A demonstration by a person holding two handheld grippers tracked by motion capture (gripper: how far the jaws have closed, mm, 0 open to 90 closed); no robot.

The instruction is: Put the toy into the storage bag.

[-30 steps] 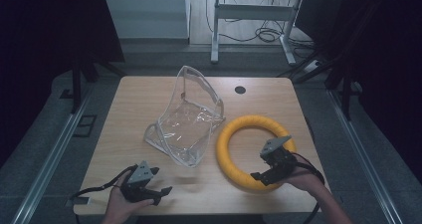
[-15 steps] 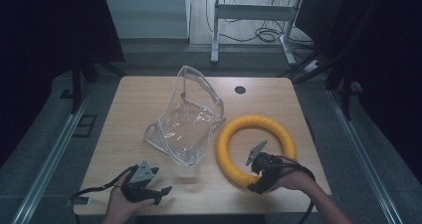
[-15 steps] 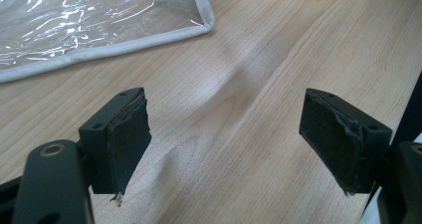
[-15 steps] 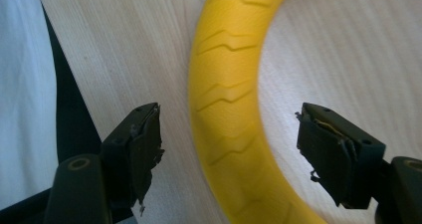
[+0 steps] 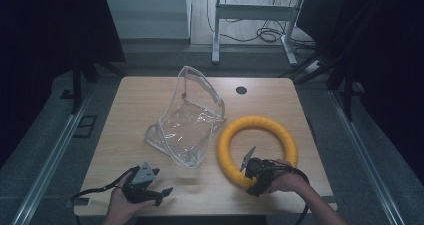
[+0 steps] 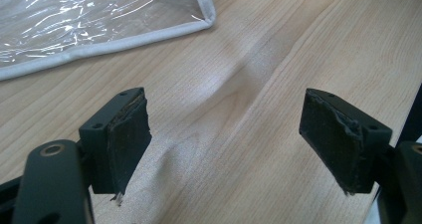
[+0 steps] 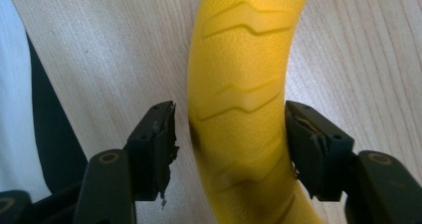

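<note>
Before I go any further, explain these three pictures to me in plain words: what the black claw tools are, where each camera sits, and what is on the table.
A person holds a black hand-held tool in each hand; each tool has two flat fingers that pinch things. One camera looks down from above on the pale wooden table. There the left gripper rests near the front edge, open, with bare wood between its fingers. The other two cameras ride on the tools and look along their fingers. The right gripper straddles the near part of the yellow ridged plastic ring; one finger touches the ring and a small gap shows at the other, so it is not clamped yet. A clear plastic bag with white trim lies left of the ring.
</note>
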